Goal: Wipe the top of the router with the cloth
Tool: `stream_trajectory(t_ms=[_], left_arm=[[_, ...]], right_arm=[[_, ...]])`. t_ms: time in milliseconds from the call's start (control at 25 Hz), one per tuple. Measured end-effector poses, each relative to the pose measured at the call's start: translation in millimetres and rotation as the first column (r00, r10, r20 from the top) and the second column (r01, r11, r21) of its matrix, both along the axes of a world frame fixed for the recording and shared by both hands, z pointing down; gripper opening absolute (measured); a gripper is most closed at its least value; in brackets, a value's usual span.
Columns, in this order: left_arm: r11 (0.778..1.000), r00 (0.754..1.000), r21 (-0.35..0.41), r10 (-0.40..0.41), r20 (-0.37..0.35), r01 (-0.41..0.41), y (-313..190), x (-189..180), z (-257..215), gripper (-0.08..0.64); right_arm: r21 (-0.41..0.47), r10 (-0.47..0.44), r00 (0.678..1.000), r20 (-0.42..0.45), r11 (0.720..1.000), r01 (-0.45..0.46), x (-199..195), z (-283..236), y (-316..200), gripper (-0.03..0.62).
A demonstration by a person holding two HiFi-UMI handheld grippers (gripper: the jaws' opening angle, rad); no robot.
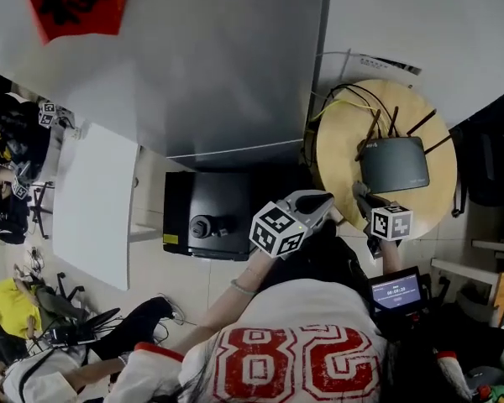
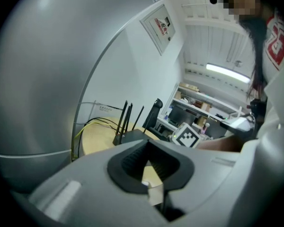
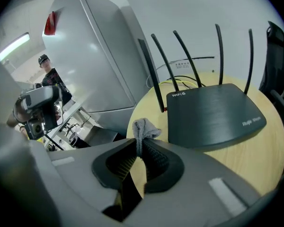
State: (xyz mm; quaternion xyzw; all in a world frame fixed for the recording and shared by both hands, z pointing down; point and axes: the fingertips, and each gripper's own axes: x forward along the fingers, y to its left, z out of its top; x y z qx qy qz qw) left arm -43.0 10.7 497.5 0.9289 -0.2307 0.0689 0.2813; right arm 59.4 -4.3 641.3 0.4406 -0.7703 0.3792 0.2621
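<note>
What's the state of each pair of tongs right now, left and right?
Left tongs: closed, nothing between them.
Right tongs: closed on the cloth.

A round wooden surface (image 1: 336, 154) is seen at the upper right, beside a tall grey cabinet (image 1: 218, 65). A dark router (image 1: 394, 164) is set on it, with its antennas pointed toward the wall and black and yellow cables (image 1: 353, 99) trailed behind. The right tongs (image 1: 363, 196) are held over the surface's near edge, just beside the router. The left tongs (image 1: 319, 200) are held off the surface, near a black box (image 1: 210, 212). Whether either is closed cannot be told.
</note>
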Motion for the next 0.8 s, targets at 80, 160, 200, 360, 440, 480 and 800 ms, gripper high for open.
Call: stream_trajectory(t_ms=[80, 160, 200, 360, 440, 480, 800], left_arm=[[1.0, 1.0, 0.005, -0.019, 0.013, 0.019, -2.9, -6.8, -0.1, 0.002], [0.999, 0.999, 0.006, -0.039, 0.022, 0.038, -4.6, -12.8, -1.0, 0.002], [0.999, 0.998, 0.007, -0.051, 0.025, 0.051, -5.8, -15.8, -1.8, 0.002], [0.993, 0.992, 0.014, -0.12, 0.036, 0.119, -12.7, -29.5, -3.9, 0.002], [0.988, 0.987, 0.013, -0.156, 0.041, 0.155, -14.7, -36.0, -3.1, 0.002], [0.985, 0.984, 0.013, -0.172, 0.042, 0.172, -15.6, -38.5, -2.7, 0.002], [0.974, 0.973, 0.014, -0.226, 0.043, 0.226, -17.9, -45.8, -2.8, 0.002]], right_arm=[[0.015, -0.023, 1.0, -0.009, 1.0, 0.023, -5.7, 0.2, -18.7, 0.038], [0.02, -0.038, 0.999, -0.024, 0.999, 0.038, -8.6, 0.9, -32.8, 0.038], [0.022, -0.044, 0.999, -0.032, 0.999, 0.045, -9.3, 1.2, -39.2, 0.038], [0.022, -0.055, 0.996, -0.066, 0.998, 0.057, -6.1, 3.6, -64.7, 0.038], [0.014, -0.053, 0.994, -0.091, 0.998, 0.055, -0.1, 6.6, -73.6, 0.038], [0.008, -0.053, 0.993, -0.102, 0.998, 0.054, 3.5, 9.0, -76.8, 0.038], [-0.024, -0.057, 0.99, -0.128, 0.998, 0.055, 13.5, 23.6, -77.1, 0.038]])
